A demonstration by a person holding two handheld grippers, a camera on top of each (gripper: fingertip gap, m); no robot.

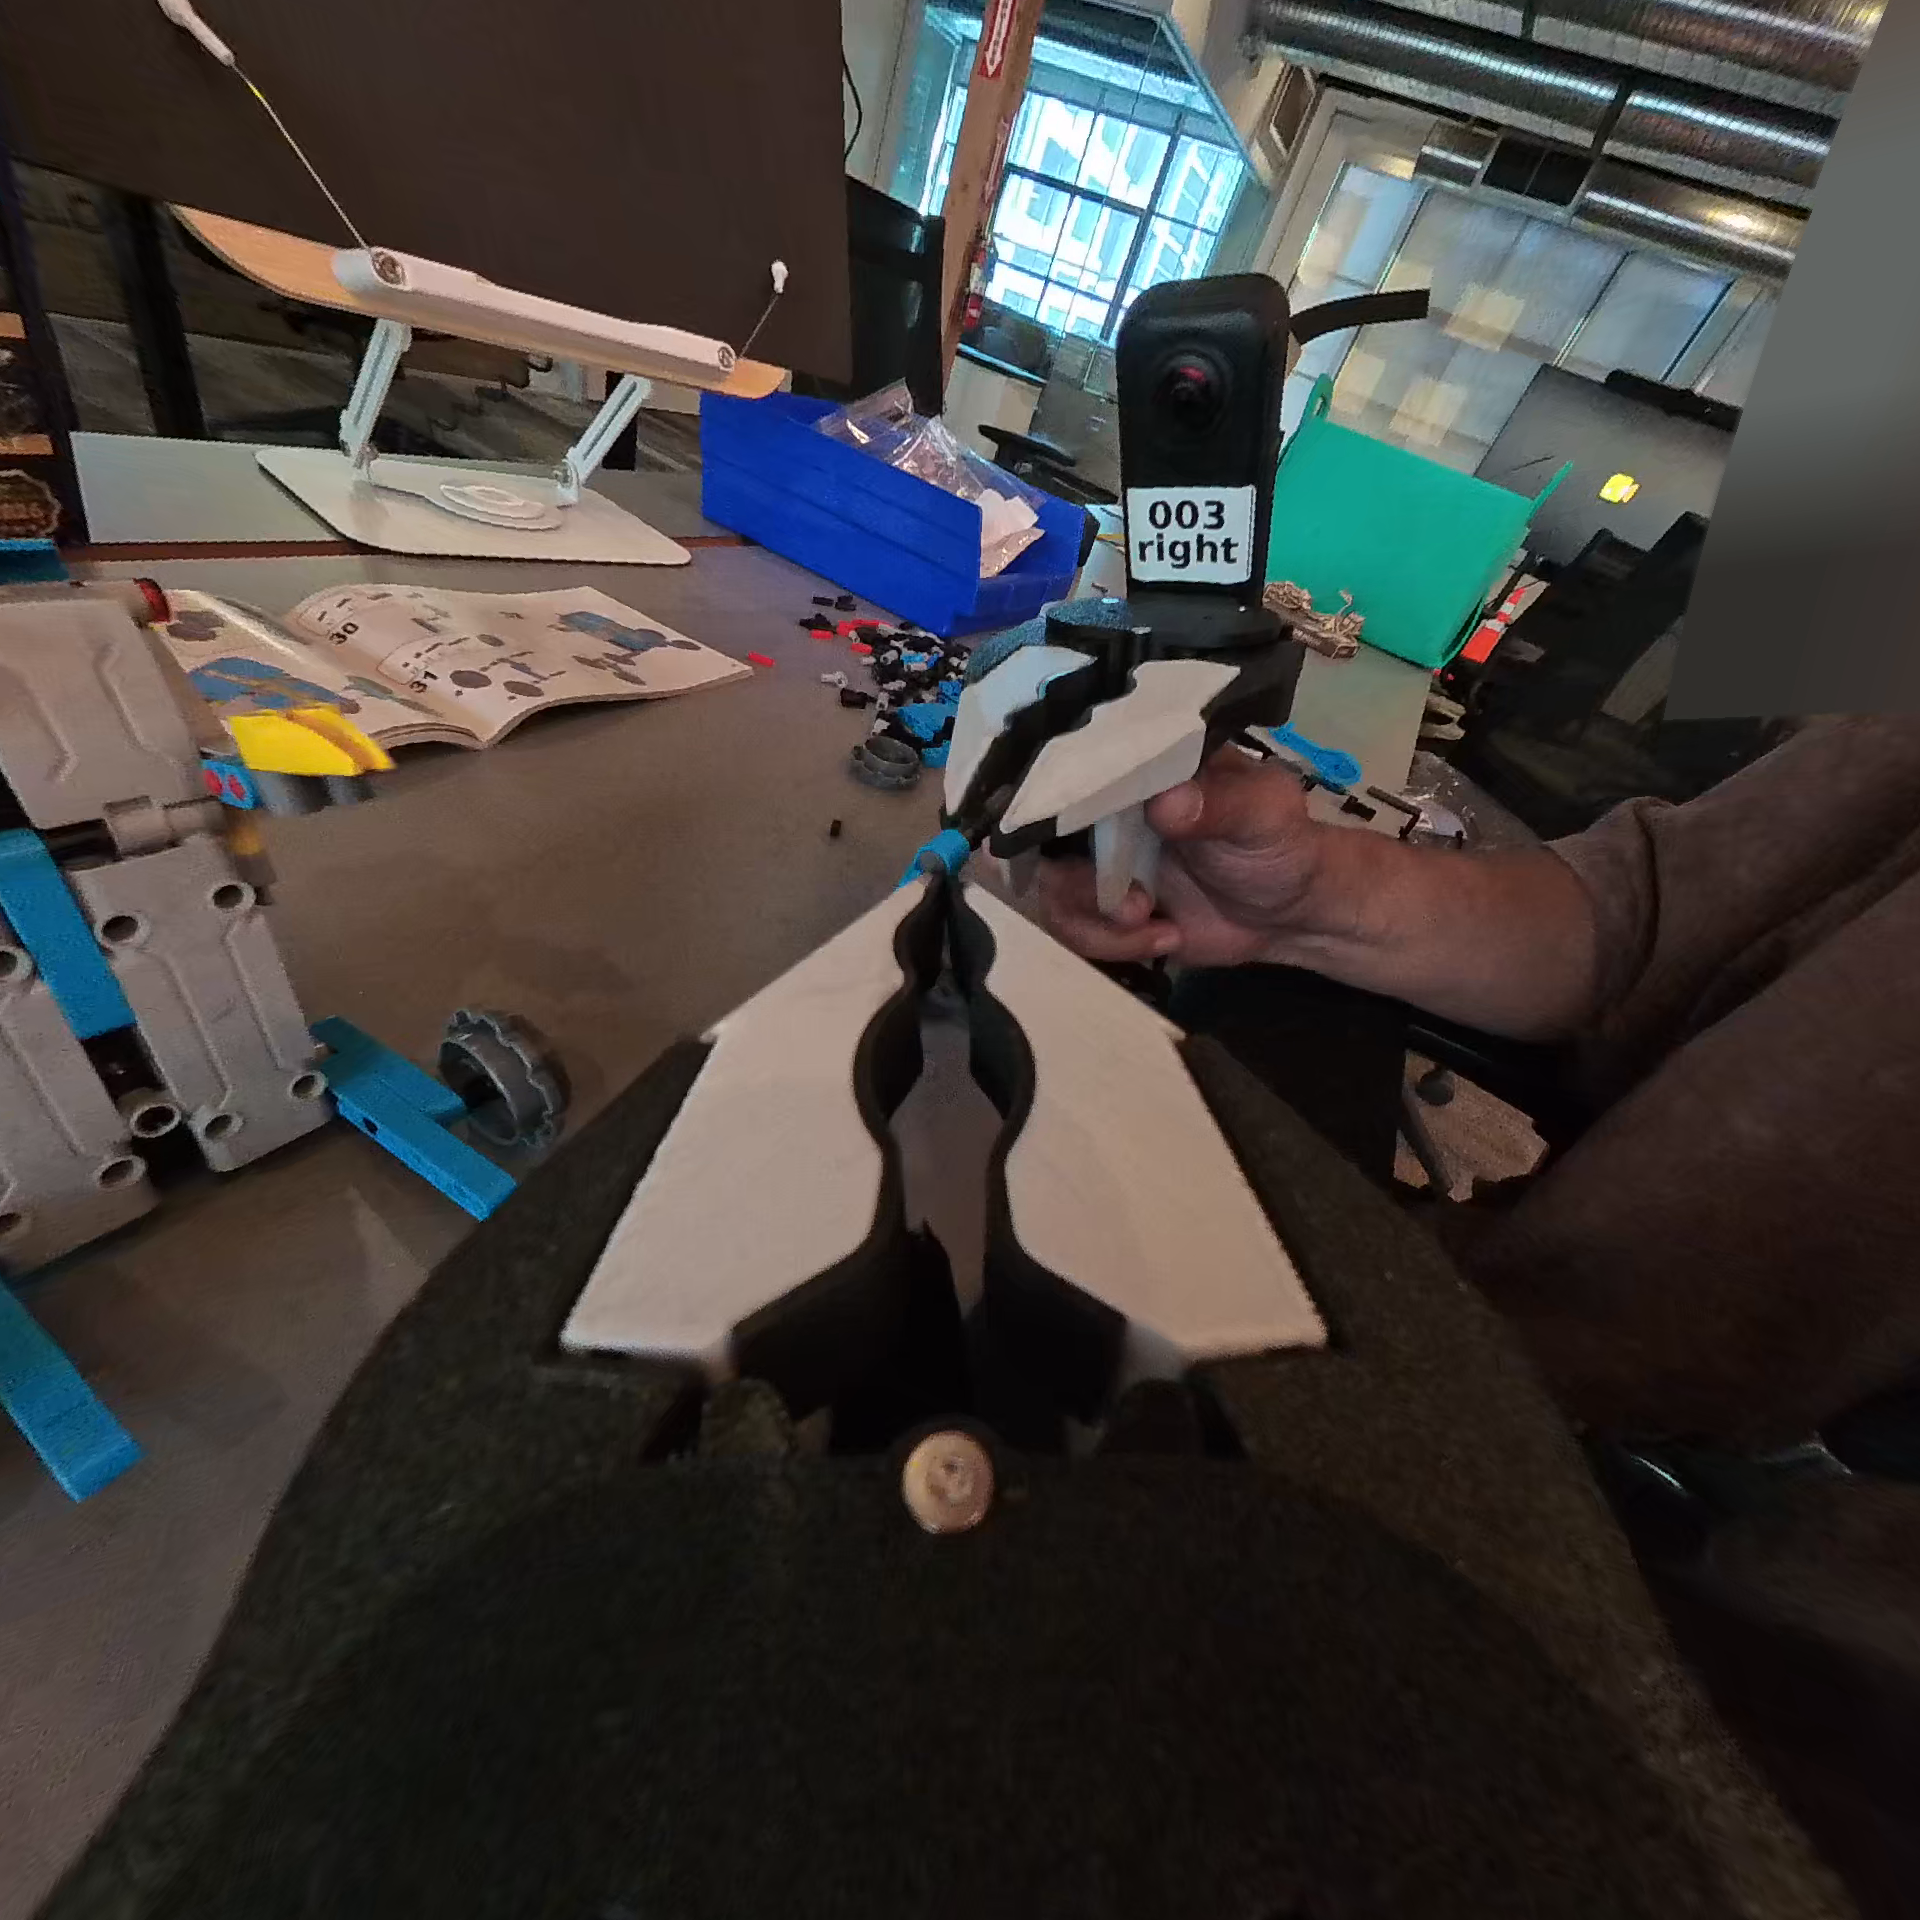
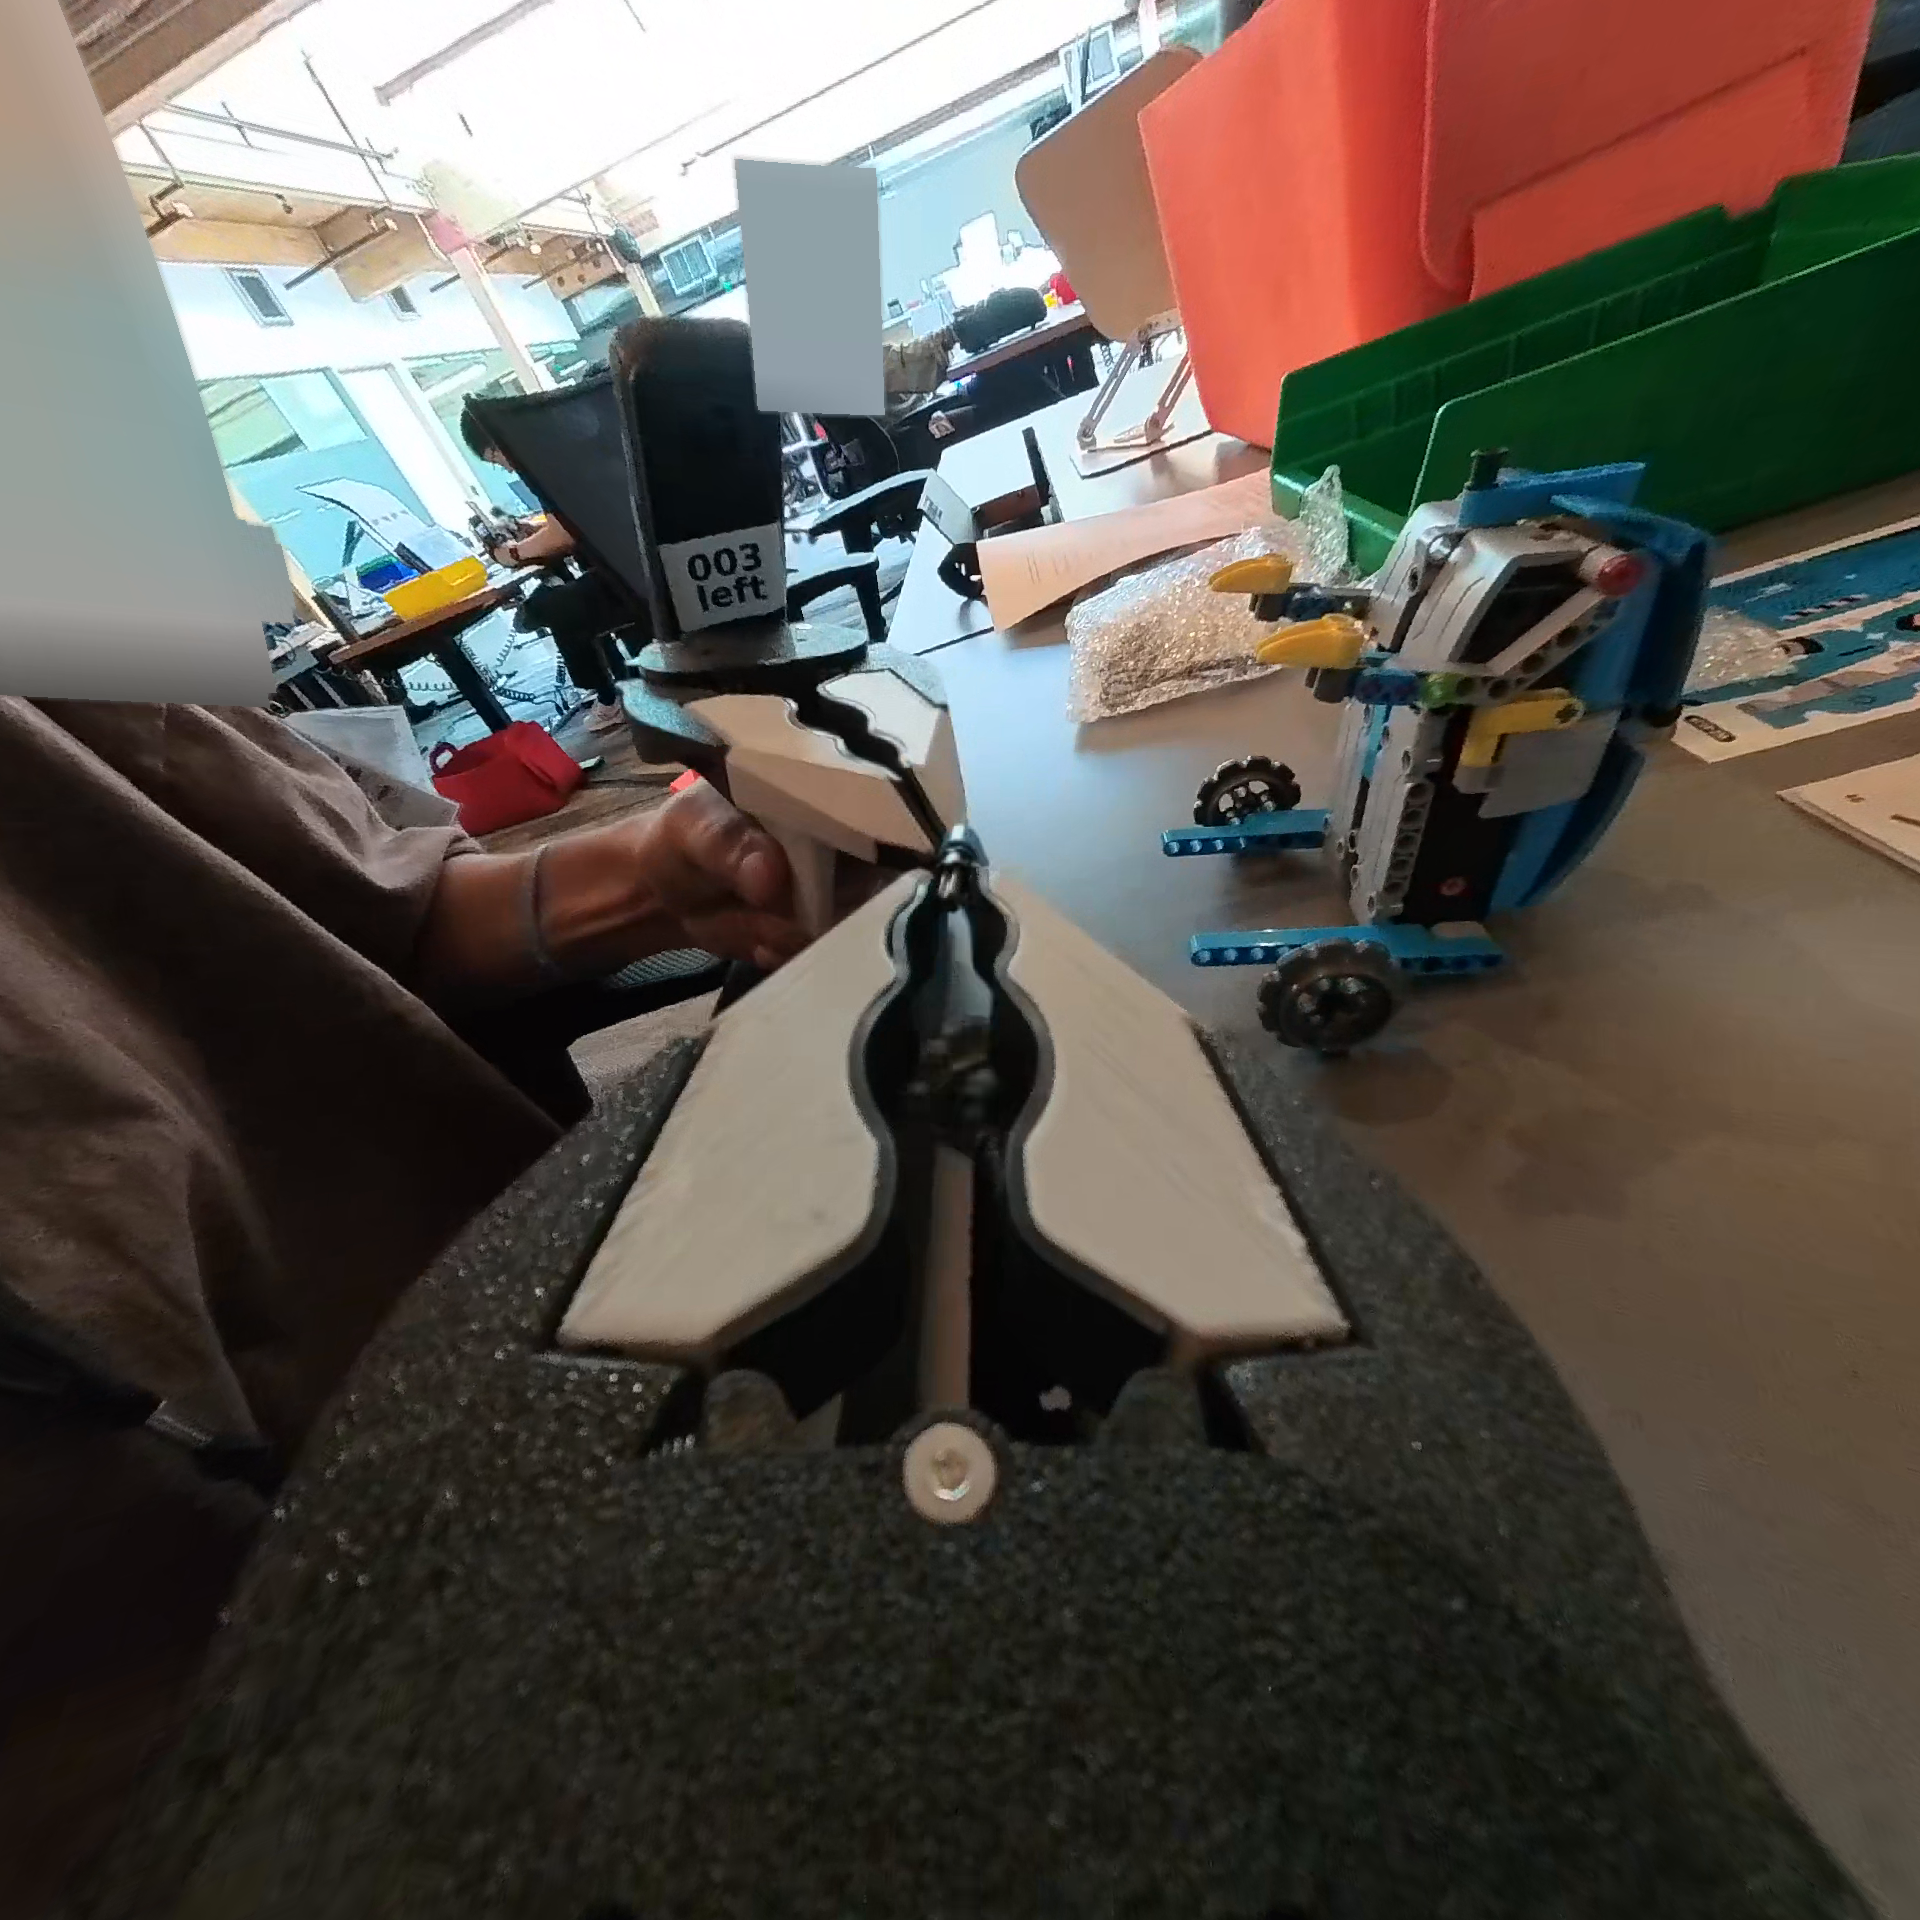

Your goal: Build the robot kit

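Note:
My right gripper [image 2: 951, 883] is shut on a thin dark axle [image 2: 961, 997] that runs back between its fingers. The axle carries a small blue bush [image 1: 943, 854] at the tip. In the left wrist view the right gripper [image 1: 977, 821] comes in from the upper right, held by a hand [image 1: 1226, 862]. My left gripper [image 1: 935, 891] is shut, and its tips sit right against the blue bush. In the right wrist view the left gripper [image 2: 928, 847] meets the bush [image 2: 958, 844] tip to tip above the table edge.
A grey, blue and yellow toy vehicle [image 1: 156, 935] lies on its side on the table [image 1: 623, 883]; it also shows in the right wrist view [image 2: 1507, 727]. An open booklet [image 1: 468, 655], a blue bin [image 1: 862, 520], loose small parts [image 1: 894, 665] and a green bin [image 2: 1610, 364] stand around. My two grippers' fingertips are within a few centimetres of each other.

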